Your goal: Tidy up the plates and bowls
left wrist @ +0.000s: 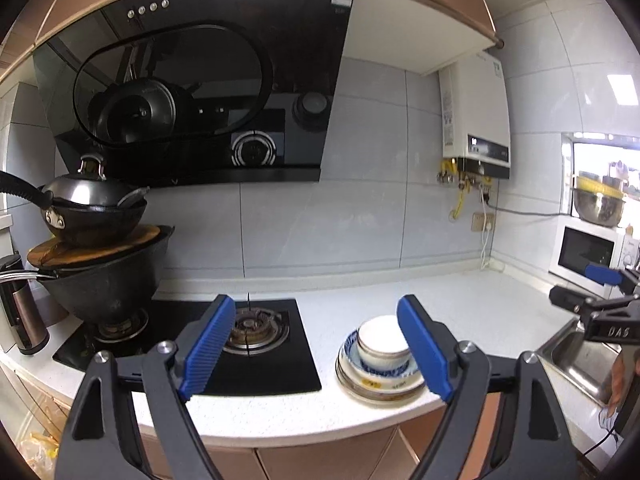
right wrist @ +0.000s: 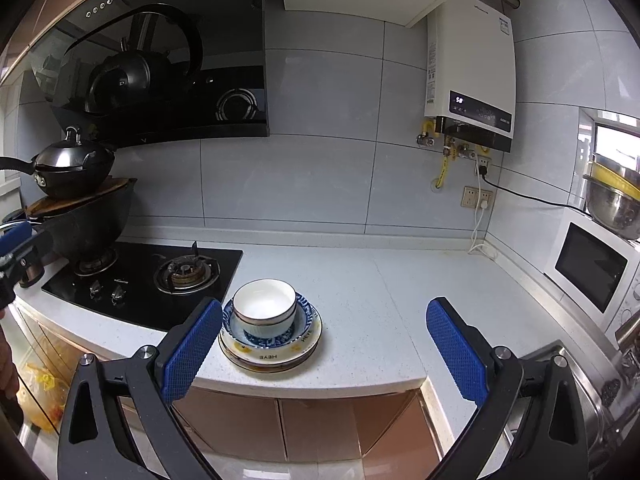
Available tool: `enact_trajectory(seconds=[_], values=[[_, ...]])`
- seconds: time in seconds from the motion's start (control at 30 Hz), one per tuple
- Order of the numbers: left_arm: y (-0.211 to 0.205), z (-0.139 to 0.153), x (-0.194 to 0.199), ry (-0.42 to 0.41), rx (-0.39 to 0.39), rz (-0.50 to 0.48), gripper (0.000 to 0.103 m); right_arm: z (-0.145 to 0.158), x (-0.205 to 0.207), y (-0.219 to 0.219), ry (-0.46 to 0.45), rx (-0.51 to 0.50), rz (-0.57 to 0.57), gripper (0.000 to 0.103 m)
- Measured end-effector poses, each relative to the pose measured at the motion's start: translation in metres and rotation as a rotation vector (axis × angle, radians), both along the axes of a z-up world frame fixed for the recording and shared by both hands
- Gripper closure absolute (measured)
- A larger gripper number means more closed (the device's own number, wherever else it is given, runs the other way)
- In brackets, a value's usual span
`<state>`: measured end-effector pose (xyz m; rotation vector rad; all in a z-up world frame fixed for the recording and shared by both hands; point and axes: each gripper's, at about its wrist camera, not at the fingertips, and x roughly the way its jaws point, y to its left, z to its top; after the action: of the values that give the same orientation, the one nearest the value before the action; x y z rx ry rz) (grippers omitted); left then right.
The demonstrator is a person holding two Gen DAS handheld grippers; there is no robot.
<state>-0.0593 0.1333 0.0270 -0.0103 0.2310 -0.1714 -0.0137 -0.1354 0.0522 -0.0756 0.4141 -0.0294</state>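
Both sets of jaws stand wide with nothing between them: my left gripper (left wrist: 316,344) hangs in front of the desk edge, and my right gripper (right wrist: 324,348) does the same further along.

Going left to right in the right wrist view: at nine o'clock sit the stacked black woks with a lidded pan on top (right wrist: 80,200), over the black glass two-burner gas hob (right wrist: 144,280). Just right of the hob, a little below centre, is the task's pile: a small white ceramic bowl with a dark rim line (right wrist: 265,304) nested in a blue-and-white patterned bowl (right wrist: 304,312), which sits on a cream plate with yellow marks and lettering (right wrist: 272,356), with at least one more plate rim showing under it. The pile rests on the white speckled desk (right wrist: 380,300), near its front edge. At three o'clock stands the white microwave oven (right wrist: 592,264); at four o'clock, the steel sink (right wrist: 580,364).

My judgement: the stacking looks done, since every dish I can see is in one nested pile, small over large, and neither gripper touches it. What may remain is carrying the pile to storage, though I see no open cupboard or rack for it.
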Motion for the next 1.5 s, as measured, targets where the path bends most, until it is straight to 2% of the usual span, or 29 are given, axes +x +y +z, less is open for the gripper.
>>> enact_trajectory(seconds=[0.47,0.93,1.17,1.27,1.5], values=[[-0.027,0.008,-0.013,0.020,-0.010,0.131,0.020,0.004,-0.004,-0.027,-0.035,-0.083,0.003,0.002],[-0.059,0.001,0.002,0.123,-0.011,0.224,0.020,-0.014,0.006,-0.063,0.046,-0.080,0.035,0.002],[-0.068,-0.004,0.007,0.147,0.001,0.240,0.020,-0.022,0.011,-0.068,0.081,-0.065,0.055,0.002],[-0.069,-0.008,0.014,0.182,-0.002,0.240,0.020,-0.025,0.014,-0.069,0.095,-0.052,0.060,0.002],[-0.070,-0.018,0.026,0.240,0.002,0.195,0.020,-0.033,0.020,-0.065,0.134,-0.027,0.071,0.002]])
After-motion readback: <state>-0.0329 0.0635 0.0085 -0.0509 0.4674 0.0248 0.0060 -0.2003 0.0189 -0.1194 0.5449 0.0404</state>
